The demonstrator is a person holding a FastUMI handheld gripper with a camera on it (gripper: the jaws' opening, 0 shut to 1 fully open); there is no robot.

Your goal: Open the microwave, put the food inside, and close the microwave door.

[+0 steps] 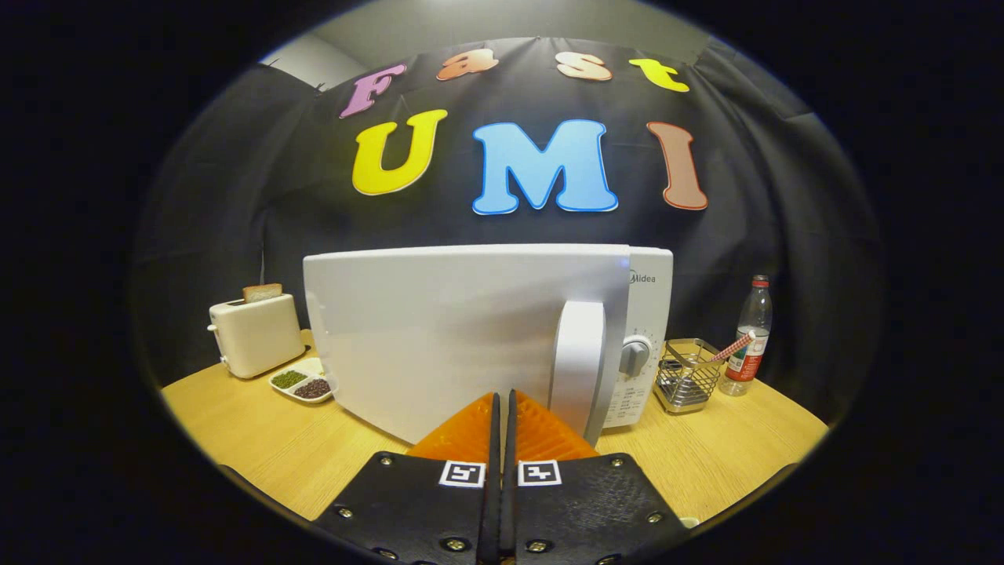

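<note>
Closest of all, the gripper (502, 396) has its fingers (471, 431) pressed together with barely a slit between them, nothing held, and their tips sit right at the lower front of the microwave door (455, 329), though whether they actually touch it I cannot tell from this angle. By size, the wooden surface (259, 447) comes first, spreading out beneath everything. On it stands the white microwave (651, 275), its wide door filling the space just beyond the fingers; the door appears to stand slightly ajar rather than flush with the body (the fisheye bend makes that hard to judge). A tall, pale handle (578, 365) runs down the door's right edge, just right of the fingertips, and beside it on the control panel is a round grey dial (635, 353). Left of the microwave, set apart from it, is a cream toaster (255, 333) with a slice of bread (261, 292) sticking up out of its slot. Right of the microwave is a clear plastic bottle (749, 337) with a red cap, and just beside it, nearer the microwave, a wire mesh holder (689, 377) with a striped straw (733, 347) leaning out of it toward the bottle. Smallest is the food, a white divided dish (302, 383) with green and dark grains in separate compartments, lying between the toaster and the door's left corner.
</note>
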